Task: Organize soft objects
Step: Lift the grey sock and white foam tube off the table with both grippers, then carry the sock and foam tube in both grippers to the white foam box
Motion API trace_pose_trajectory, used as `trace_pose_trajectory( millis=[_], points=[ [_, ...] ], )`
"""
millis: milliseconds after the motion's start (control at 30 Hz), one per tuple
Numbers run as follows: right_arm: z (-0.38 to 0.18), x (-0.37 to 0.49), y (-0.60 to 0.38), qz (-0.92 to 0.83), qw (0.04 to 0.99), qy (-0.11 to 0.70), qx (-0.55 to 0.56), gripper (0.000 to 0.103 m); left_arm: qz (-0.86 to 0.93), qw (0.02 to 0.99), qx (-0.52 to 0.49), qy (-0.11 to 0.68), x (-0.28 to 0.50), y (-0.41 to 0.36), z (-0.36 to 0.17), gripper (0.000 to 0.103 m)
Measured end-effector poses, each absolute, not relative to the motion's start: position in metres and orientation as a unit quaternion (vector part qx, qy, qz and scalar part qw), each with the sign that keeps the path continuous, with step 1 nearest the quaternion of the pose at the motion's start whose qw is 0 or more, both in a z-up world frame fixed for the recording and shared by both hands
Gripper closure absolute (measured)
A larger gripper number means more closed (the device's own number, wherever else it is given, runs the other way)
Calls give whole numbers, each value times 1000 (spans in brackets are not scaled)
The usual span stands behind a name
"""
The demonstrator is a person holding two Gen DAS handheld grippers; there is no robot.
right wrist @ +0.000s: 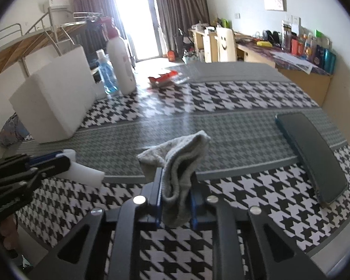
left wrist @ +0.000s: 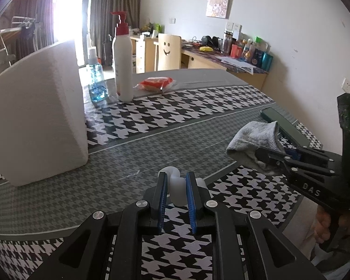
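Both soft things seem gripped, so the pick-up step looks finished; next comes carrying each to its place, perhaps the white foam block [right wrist: 56, 102] beyond the fingers. The right gripper [right wrist: 176, 186] fingers are closed on the crumpled grey sock [right wrist: 182, 161], held above the houndstooth-patterned surface [right wrist: 233, 98]. The left gripper [left wrist: 176, 186] fingers pinch a soft white squashy piece [left wrist: 176, 189], nearly closed.

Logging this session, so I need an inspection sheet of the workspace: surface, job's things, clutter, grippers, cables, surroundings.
Surface: houndstooth cloth over the table.
Job's things: grey sock; white foam piece; large foam block.
Clutter: pump bottle, blue spray bottle, red packet, dark case.
Grippers: left gripper shut on the foam piece; right gripper shut on the sock.
Cables: nothing seen.
Surroundings: cluttered desk, curtains.
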State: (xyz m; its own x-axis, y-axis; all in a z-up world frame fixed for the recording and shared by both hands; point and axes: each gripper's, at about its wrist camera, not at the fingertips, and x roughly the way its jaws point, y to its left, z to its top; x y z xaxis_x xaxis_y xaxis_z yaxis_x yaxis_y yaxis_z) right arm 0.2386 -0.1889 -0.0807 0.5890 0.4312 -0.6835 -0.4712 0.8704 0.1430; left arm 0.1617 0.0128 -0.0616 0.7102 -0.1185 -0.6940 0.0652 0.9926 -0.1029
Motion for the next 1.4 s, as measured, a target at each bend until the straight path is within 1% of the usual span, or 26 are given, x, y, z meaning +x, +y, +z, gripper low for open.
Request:
trace_pose_trajectory(
  millis=[200, 1400],
  points=[
    [-67, 227, -179, 272, 893, 356, -35, 80, -39, 929, -32, 366, 157, 19, -54, 86],
    [-26, 208, -145, 315, 901, 296, -50, 80, 4, 957, -20, 291, 133, 46, -10, 86]
  ],
)
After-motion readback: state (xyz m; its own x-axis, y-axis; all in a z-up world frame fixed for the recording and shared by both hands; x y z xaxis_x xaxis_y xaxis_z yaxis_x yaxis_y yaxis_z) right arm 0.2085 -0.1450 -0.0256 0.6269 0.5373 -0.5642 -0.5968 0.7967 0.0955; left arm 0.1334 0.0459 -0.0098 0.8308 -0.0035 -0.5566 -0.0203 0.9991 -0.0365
